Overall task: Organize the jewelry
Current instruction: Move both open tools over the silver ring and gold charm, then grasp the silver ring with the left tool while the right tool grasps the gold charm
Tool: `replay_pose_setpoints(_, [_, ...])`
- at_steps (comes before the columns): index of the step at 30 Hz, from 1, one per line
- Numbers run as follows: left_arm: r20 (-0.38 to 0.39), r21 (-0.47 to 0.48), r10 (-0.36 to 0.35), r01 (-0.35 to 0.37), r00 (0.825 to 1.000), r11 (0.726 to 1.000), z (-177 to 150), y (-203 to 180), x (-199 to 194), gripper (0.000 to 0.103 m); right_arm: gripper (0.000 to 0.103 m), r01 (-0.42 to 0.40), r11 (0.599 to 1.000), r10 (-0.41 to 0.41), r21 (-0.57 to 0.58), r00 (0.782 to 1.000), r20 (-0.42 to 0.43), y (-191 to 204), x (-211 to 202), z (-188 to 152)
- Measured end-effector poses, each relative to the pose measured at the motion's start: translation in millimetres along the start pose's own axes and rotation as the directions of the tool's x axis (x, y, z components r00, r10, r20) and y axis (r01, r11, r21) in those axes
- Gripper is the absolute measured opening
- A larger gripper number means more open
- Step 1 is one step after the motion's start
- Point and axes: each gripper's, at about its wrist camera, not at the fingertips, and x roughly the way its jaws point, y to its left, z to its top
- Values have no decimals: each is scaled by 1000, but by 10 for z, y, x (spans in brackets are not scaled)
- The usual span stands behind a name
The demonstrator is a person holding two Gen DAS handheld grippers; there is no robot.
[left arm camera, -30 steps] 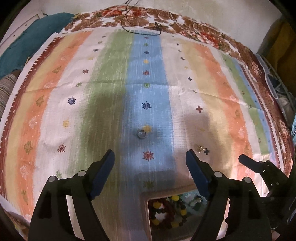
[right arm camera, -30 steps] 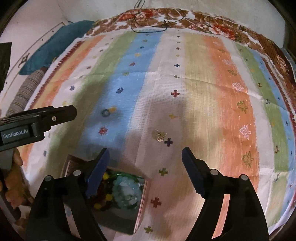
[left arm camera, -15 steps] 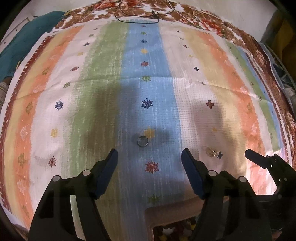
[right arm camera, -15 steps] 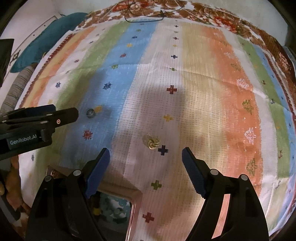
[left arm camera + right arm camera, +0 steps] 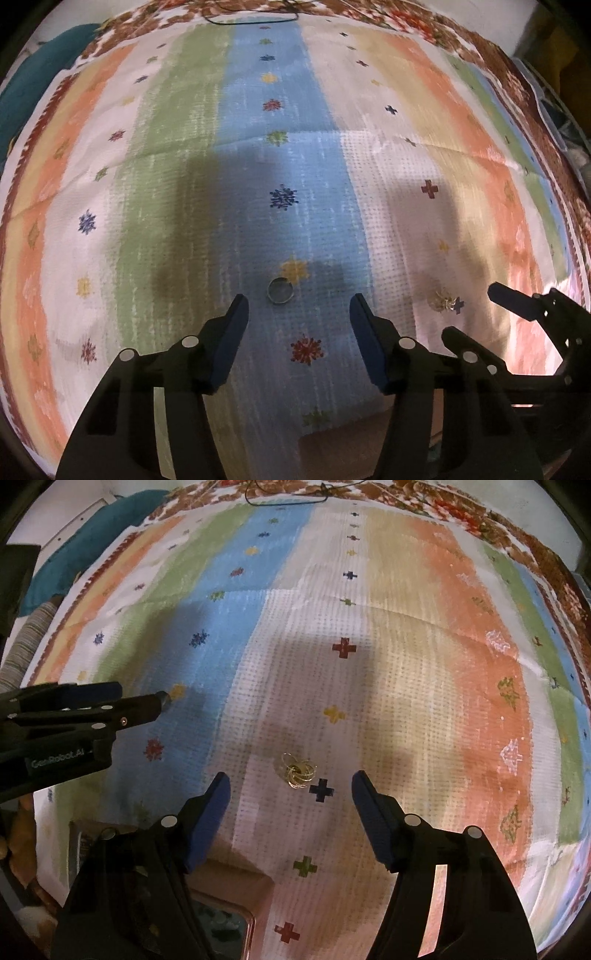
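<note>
A silver ring (image 5: 280,290) lies on the blue stripe of the striped cloth (image 5: 184,147), just ahead of my left gripper (image 5: 298,306). Its jaws are closing, with nothing touching the blue pads. A small tangle of gold rings (image 5: 297,771) lies on the pale stripe beside a dark blue cross, just ahead of my right gripper (image 5: 290,790). Those jaws are closing too, with nothing between the pads. The gold tangle (image 5: 443,300) also shows in the left wrist view, next to the right gripper's fingers (image 5: 517,302). The left gripper's fingers (image 5: 140,710) reach in from the left in the right wrist view.
A brown jewelry box (image 5: 236,890) with beads inside sits at the near edge, between the two grippers. Its rim (image 5: 340,439) shows low in the left wrist view. A black cord (image 5: 288,496) lies at the cloth's far end. Teal fabric (image 5: 92,546) lies at far left.
Both grippers have come down and forward toward the cloth, so the ring and the gold tangle now sit close ahead of the fingertips. Both pairs of jaws have narrowed. The box has slid mostly out of view.
</note>
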Motion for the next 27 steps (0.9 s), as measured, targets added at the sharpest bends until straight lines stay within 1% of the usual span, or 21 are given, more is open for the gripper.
replay_pose_setpoints(5, [-12, 21, 17, -17, 1000, 1000, 49, -20, 90, 53, 68, -19, 1000, 19, 17, 1000, -19, -28, 83, 14])
replay_pose_setpoints(7, [-18, 24, 28, -28, 999, 999, 65, -9, 135, 53, 62, -20, 1000, 20, 17, 1000, -23, -24, 107, 19])
replay_pose_setpoints(11, [-29, 16, 36, -36, 999, 999, 89, 41, 197, 48, 57, -34, 999, 35, 23, 999, -36, -26, 156, 31])
replay_pose_setpoints(13, [-34, 15, 43, -42, 999, 999, 101, 60, 226, 46, 52, -37, 999, 38, 23, 998, -42, -31, 189, 30])
replay_pose_setpoints(15, [-39, 26, 43, -42, 998, 999, 110, 60, 249, 45, 50, -50, 998, 51, 30, 998, -48, -53, 219, 29])
replay_pose_setpoints(18, [-46, 42, 45, -43, 998, 998, 130, 21, 303, 43, 47, -45, 999, 46, 25, 998, -49, -56, 249, 41])
replay_pose_setpoints(20, [-50, 50, 53, -50, 997, 997, 135, 10, 337, 39, 43, -46, 999, 47, 27, 998, -47, -59, 250, 52])
replay_pose_setpoints(21, [-53, 53, 64, -61, 997, 997, 126, 14, 344, 33, 39, -46, 999, 47, 27, 998, -47, -60, 253, 51])
replay_pose_setpoints(23, [-55, 55, 76, -73, 996, 996, 131, 25, 371, 32, 35, -47, 998, 49, 27, 998, -48, -54, 261, 54])
replay_pose_setpoints(24, [-56, 56, 77, -74, 995, 996, 134, 29, 375, 31, 31, -49, 998, 50, 27, 998, -50, -49, 268, 60])
replay_pose_setpoints(25, [-55, 58, 81, -78, 995, 995, 132, 33, 379, 28, 24, -54, 998, 55, 27, 997, -53, -48, 275, 58])
replay_pose_setpoints(27, [-50, 59, 89, -86, 995, 995, 137, 40, 382, 24, 21, -71, 997, 73, 37, 996, -56, -72, 273, 65])
